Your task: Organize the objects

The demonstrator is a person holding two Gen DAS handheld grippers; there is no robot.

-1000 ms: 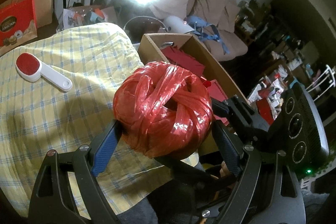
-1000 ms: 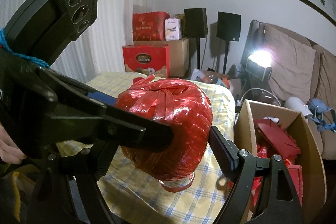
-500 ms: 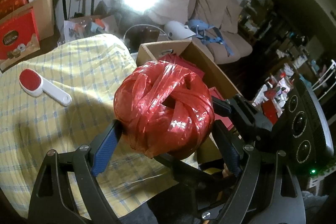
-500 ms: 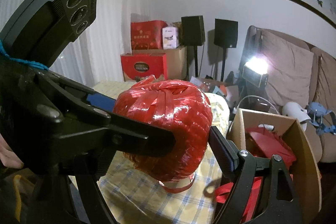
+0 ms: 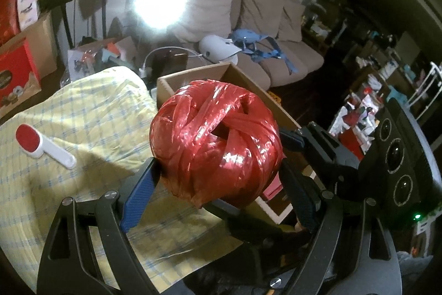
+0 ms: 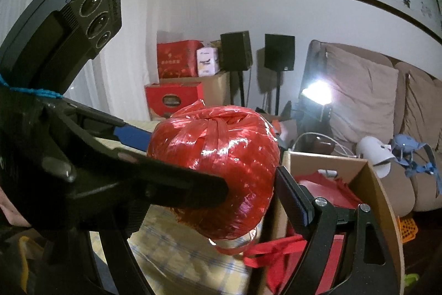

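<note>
Above near edge of cardboard box [image 5: 243, 79], red plastic twine ball [image 5: 215, 145] hung, pinched between wide-spread fingers of left gripper [image 5: 218, 184] and right gripper [image 6: 248, 184]; lint brush [image 5: 41, 148] lay on checked cloth [image 5: 91, 112] left of box.

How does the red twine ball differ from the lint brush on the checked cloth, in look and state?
The red twine ball is large, round and glossy; the lint brush is small and flat, white with a red pad. The ball is held off the cloth between both grippers; the brush lies untouched on the checked cloth. Both show red.
</note>
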